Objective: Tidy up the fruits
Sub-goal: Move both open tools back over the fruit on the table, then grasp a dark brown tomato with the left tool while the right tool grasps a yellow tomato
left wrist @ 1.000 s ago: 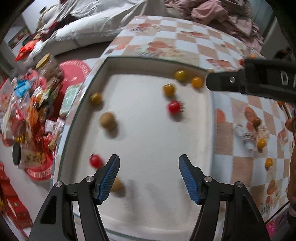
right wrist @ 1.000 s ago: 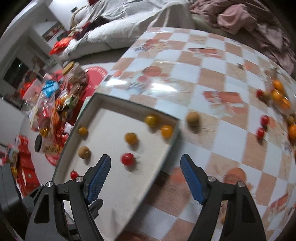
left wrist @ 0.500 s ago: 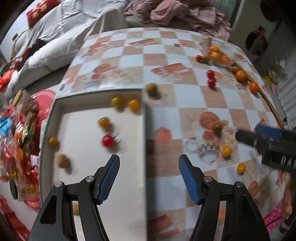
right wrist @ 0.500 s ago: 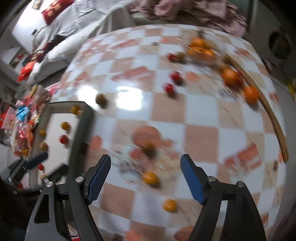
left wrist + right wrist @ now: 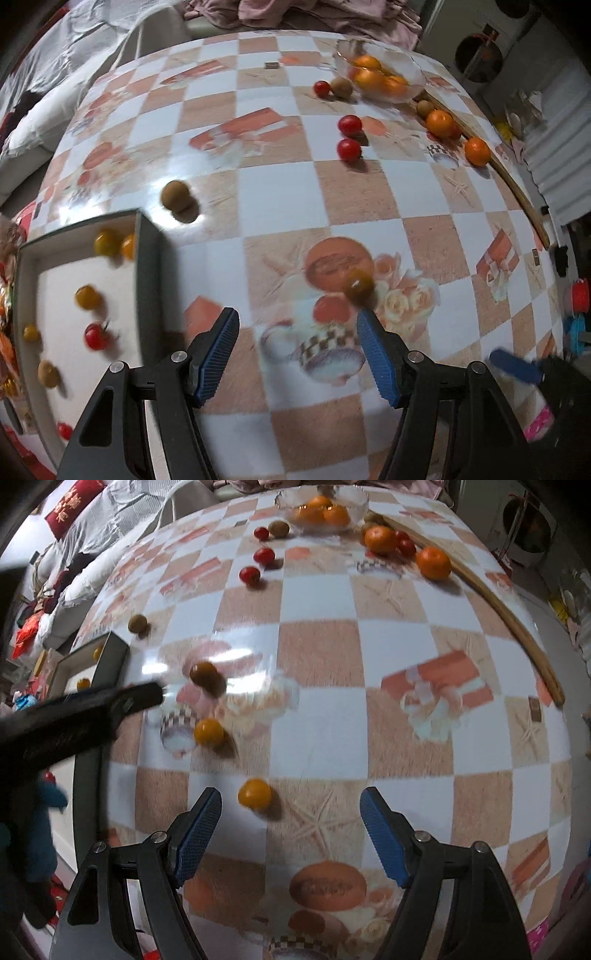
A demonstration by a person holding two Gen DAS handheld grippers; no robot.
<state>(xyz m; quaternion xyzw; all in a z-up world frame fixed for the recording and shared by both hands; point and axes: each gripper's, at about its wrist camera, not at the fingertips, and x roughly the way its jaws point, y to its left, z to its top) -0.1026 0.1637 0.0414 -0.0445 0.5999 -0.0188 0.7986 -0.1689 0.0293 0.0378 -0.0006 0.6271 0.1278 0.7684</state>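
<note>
Fruit lies scattered on the checkered tabletop (image 5: 317, 657); my left hand-held gripper (image 5: 297, 354) and right hand-held gripper (image 5: 291, 834) both hover spread apart, holding nothing.

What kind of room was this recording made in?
Most likely a lived-in home, a bedroom or living space. A table with a checked, printed tablecloth stands beside rumpled grey bedding, with a heap of pink clothes behind and loose fruit scattered near a glass bowl.

Left claw (image 5: 295, 354) open above tablecloth (image 5: 369, 199); tray (image 5: 147, 266) left.
</note>
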